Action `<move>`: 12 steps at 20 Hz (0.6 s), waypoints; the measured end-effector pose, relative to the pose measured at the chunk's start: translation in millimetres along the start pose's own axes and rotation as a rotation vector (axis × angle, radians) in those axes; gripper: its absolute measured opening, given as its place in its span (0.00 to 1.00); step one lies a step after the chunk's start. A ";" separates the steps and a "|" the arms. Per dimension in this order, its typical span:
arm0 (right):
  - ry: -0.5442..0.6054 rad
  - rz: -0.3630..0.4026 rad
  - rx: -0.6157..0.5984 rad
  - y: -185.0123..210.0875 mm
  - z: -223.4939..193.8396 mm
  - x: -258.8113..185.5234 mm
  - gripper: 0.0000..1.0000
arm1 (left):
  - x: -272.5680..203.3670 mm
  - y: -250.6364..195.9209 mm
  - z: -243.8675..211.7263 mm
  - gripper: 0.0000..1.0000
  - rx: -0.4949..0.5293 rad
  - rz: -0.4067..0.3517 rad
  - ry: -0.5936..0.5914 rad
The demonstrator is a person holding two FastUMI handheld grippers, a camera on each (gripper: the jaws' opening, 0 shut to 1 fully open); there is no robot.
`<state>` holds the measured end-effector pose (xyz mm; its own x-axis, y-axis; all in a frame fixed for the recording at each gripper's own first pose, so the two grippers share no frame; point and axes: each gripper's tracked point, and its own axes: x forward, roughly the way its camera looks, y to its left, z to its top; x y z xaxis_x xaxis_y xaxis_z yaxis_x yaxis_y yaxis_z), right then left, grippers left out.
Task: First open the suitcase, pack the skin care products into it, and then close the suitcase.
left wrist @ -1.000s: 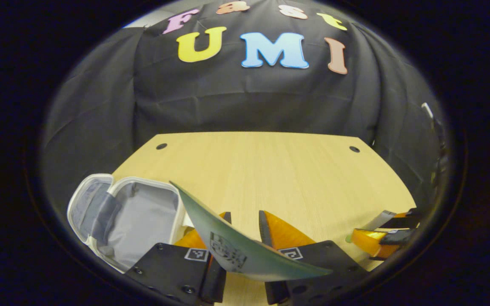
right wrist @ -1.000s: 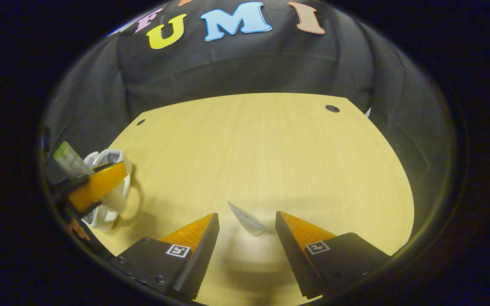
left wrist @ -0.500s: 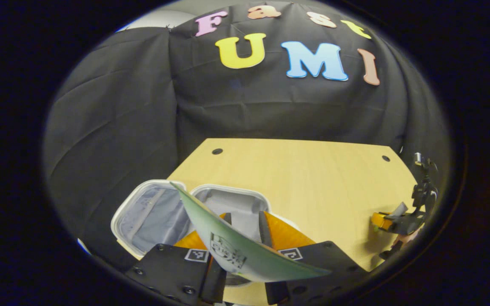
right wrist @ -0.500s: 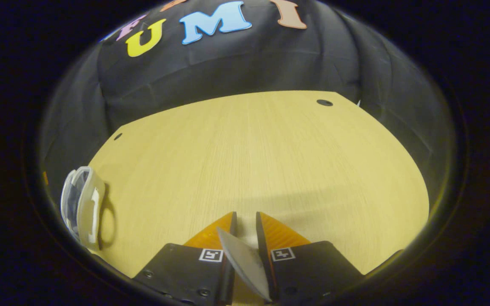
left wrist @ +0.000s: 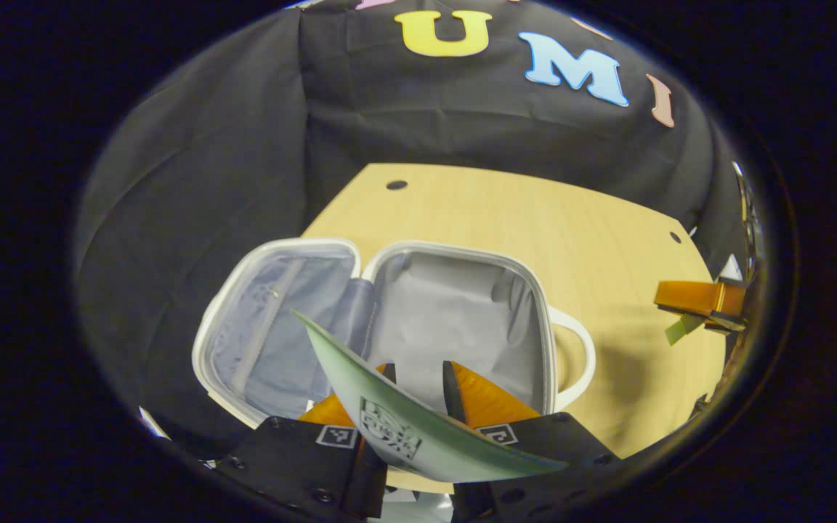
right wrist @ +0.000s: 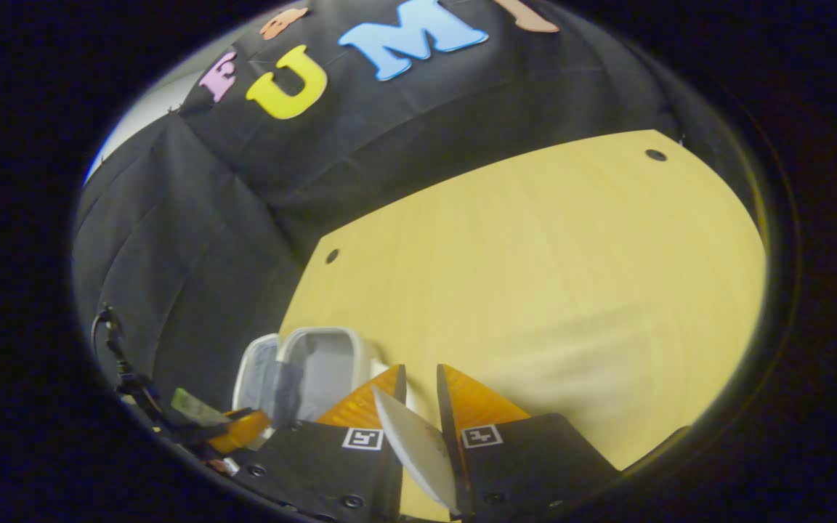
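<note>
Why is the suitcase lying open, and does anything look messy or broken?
Nothing stands out. The suitcase lies open flat on the table, its grey lining empty, ready for packing. The left gripper pinches a green sachet; the right gripper pinches a pale one.

You have one open white suitcase with grey lining (left wrist: 455, 319), two flat sachets, green (left wrist: 418, 428) and silvery white (right wrist: 415, 447), two orange-fingered grippers, and one wooden table (left wrist: 535, 218).
</note>
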<state>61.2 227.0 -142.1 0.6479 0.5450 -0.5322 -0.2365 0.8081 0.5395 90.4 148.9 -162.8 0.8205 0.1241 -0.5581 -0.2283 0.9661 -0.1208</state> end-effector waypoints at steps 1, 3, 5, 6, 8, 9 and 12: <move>0.073 0.029 -0.014 26.7 -13.2 8.4 0.23 | 7.9 0.7 -6.2 0.46 0.008 -0.035 0.061; 0.217 0.068 -0.027 67.8 -48.3 31.5 0.24 | 17.3 8.5 -12.2 0.47 0.054 -0.061 0.157; 0.348 0.045 -0.037 80.5 -79.8 54.2 0.24 | 24.8 8.6 -13.4 0.46 0.077 -0.105 0.249; 0.412 0.024 -0.035 80.7 -96.5 61.3 0.23 | 27.3 12.3 -15.4 0.46 0.081 -0.108 0.296; 0.487 -0.002 -0.001 80.0 -114.6 72.3 0.24 | 40.3 24.4 -18.8 0.47 0.095 -0.098 0.339; 0.507 -0.021 -0.001 75.9 -120.9 75.9 0.24 | 45.9 30.0 -20.0 0.47 0.094 -0.096 0.354; 0.569 -0.077 -0.003 66.8 -131.2 78.6 0.24 | 55.0 34.8 -30.7 0.46 0.060 -0.093 0.426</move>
<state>1.4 353.1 -233.5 0.1713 0.5182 -0.8379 -0.2062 0.8505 0.4839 111.4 182.4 -222.9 0.5437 -0.0567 -0.8374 -0.1224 0.9817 -0.1459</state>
